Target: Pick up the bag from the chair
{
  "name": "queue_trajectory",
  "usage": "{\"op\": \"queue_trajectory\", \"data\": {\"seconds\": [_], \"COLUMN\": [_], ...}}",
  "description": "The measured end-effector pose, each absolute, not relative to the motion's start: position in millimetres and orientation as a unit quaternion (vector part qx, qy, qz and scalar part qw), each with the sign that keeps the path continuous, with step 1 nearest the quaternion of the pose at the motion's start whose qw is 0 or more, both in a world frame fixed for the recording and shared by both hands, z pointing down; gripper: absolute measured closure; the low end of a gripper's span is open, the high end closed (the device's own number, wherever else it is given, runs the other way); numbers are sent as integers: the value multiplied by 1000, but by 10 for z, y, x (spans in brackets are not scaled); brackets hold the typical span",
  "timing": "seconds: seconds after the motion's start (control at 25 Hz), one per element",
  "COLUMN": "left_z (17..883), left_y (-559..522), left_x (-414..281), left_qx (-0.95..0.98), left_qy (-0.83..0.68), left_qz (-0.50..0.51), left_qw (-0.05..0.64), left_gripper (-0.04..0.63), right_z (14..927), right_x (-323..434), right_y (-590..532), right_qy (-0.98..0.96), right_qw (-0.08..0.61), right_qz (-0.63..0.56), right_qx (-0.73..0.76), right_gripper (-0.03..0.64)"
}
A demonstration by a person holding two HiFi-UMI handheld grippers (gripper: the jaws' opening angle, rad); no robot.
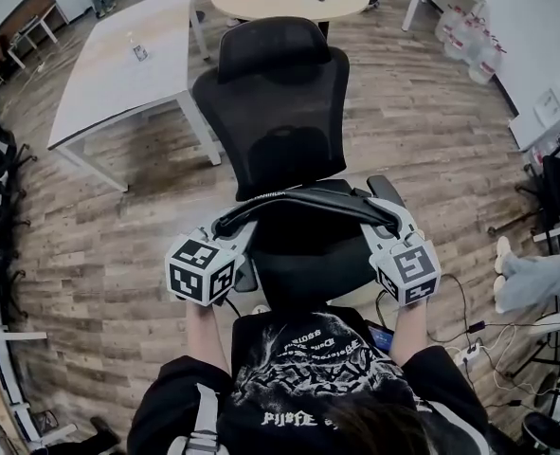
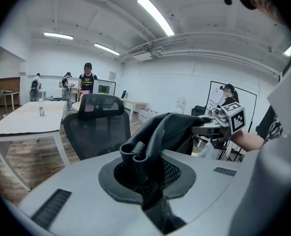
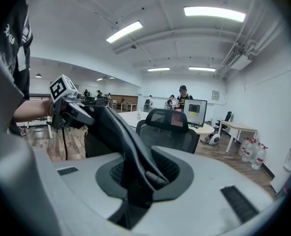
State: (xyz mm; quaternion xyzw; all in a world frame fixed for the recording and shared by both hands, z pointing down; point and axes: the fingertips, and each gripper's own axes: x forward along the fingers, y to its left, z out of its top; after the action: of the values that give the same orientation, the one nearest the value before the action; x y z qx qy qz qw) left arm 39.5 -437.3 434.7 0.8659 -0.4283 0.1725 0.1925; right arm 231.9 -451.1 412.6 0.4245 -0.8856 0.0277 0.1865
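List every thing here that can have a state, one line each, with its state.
chair: upright, backrest on the far side from the person.
bag: held up by both ends above the chair seat.
left hand-held gripper: shut on the bag.
right hand-held gripper: shut on the bag.

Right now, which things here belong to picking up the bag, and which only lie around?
For the job: bag, chair, left gripper, right gripper.
Just lying about: white table, round table, water bottles, power strip.
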Motion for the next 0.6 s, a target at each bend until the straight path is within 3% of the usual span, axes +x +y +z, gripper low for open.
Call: {"op": "queue_trajectory", "data": {"seconds": [0.6], "left_z": [3640], "left_y": [-4447], "left_x": [376], "left_qx": [874], "left_qy": [-440], "left_qz": [160], "left_qw": [129], "left_gripper": [554], "right_z": [3433], "right_x": [2286], "right_y": [-4584], "right_qy": [-878], "right_qw": [157], "right_qz": [-42], "right_qx": [450], "right_gripper": [546]}}
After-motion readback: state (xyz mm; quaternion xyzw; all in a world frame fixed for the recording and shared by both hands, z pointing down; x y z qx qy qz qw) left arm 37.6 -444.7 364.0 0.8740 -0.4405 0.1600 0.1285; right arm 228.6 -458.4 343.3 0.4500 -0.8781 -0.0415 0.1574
